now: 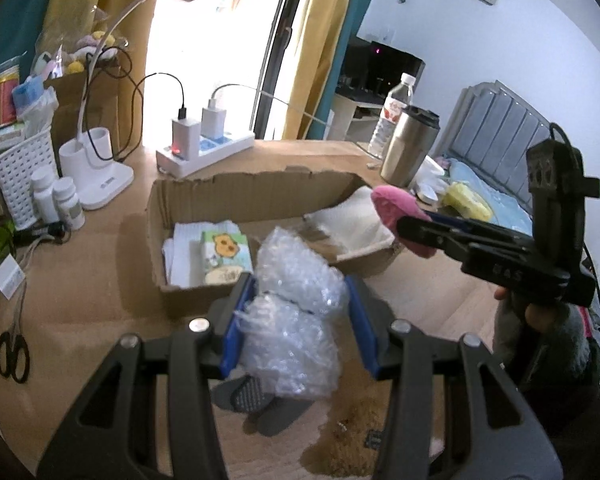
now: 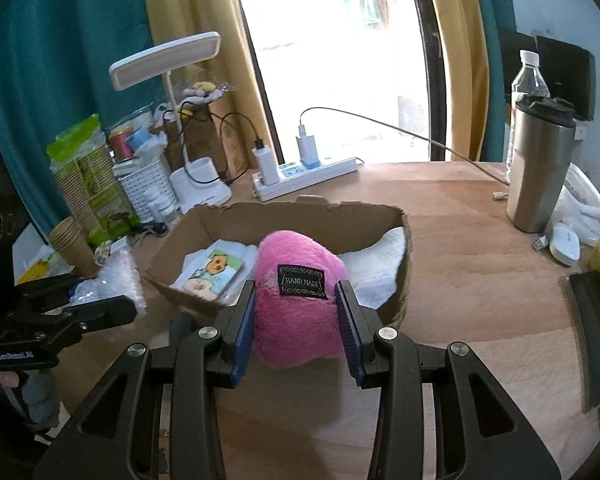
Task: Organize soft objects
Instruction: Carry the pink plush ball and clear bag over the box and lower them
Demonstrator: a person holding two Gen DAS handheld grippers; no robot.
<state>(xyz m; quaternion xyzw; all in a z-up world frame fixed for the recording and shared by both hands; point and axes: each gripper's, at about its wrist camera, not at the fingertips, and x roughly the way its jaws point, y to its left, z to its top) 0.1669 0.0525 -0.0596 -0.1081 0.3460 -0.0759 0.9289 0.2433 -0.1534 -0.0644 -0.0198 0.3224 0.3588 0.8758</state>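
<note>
My left gripper [image 1: 302, 320] has its blue-padded jaws clamped on a crumpled wad of clear bubble wrap [image 1: 296, 312], held above the wooden bench [image 1: 84, 280] just in front of the near wall of the shallow torn-edged cardboard box [image 1: 244, 196]. My right gripper [image 2: 296, 330] has its jaws pressed against both sides of a fluffy pink plush cushion [image 2: 296, 300] bearing a black "HAND MADE" label, held over the near rim of the same box, toward its right end. In the left wrist view the cushion [image 1: 400, 216] juts from the right gripper [image 1: 424, 236] above the box's right end. Inside the box, a small packet printed with an orange cartoon face [image 1: 224, 256] lies on folded white cloth [image 1: 184, 252] at the left end, and a folded cream towel [image 1: 352, 220] fills the right end. A white power strip [image 1: 204, 152] carrying two plugged-in chargers lies along the bench's far edge, behind the box. A white desk lamp [image 1: 100, 176], white pill bottles [image 1: 56, 200] and a white perforated basket [image 1: 20, 172] crowd the far left corner. A steel tumbler with a black lid [image 2: 540, 168] and a clear water bottle [image 2: 528, 80] stand by the right edge. Black-handled scissors [image 1: 12, 352] lie near the left edge, and a brown fuzzy item [image 1: 348, 440] lies on the bench below my left jaws.
</note>
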